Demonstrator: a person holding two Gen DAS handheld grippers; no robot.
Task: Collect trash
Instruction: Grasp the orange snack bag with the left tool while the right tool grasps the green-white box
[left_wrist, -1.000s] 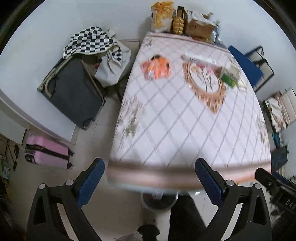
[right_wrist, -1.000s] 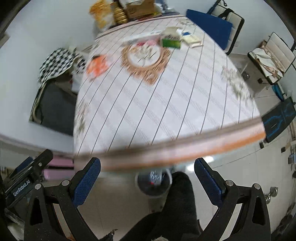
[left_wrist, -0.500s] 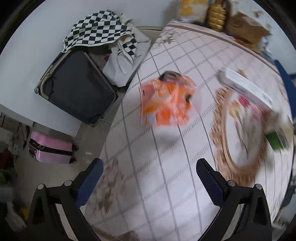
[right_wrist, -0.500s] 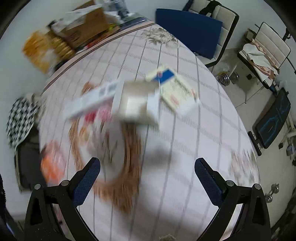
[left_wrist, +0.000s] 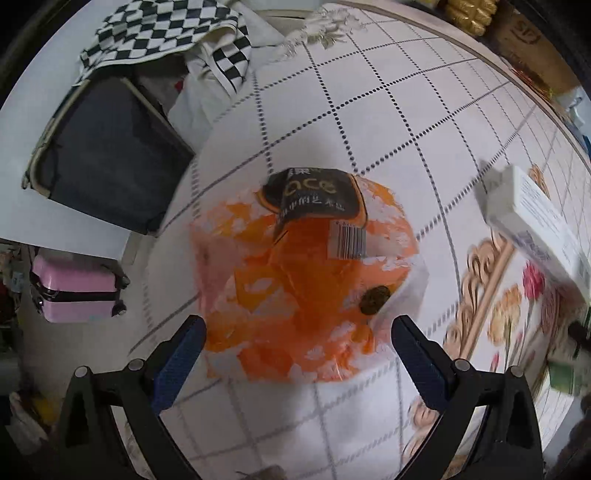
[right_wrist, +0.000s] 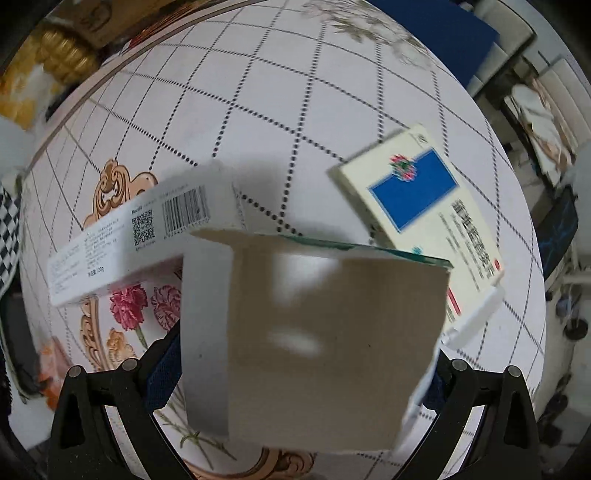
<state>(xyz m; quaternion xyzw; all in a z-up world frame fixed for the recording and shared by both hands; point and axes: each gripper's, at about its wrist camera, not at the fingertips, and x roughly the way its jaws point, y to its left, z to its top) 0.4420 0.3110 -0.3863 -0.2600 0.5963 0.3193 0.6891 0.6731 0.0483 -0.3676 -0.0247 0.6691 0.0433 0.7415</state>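
Orange wrapper (left_wrist: 306, 280) between wide-spread left fingers (left_wrist: 177, 363); open cardboard box (right_wrist: 314, 332) between parted right fingers (right_wrist: 162, 373).

Your left gripper (left_wrist: 295, 360) has matte black, triangular cut-out finger frames with round silver screw heads near the knuckles, and textured dark-blue pads (left_wrist: 177, 363) lining the inner faces. Your right gripper (right_wrist: 295, 373) shows the same black frames, silver screws and blue pads (right_wrist: 162, 376).
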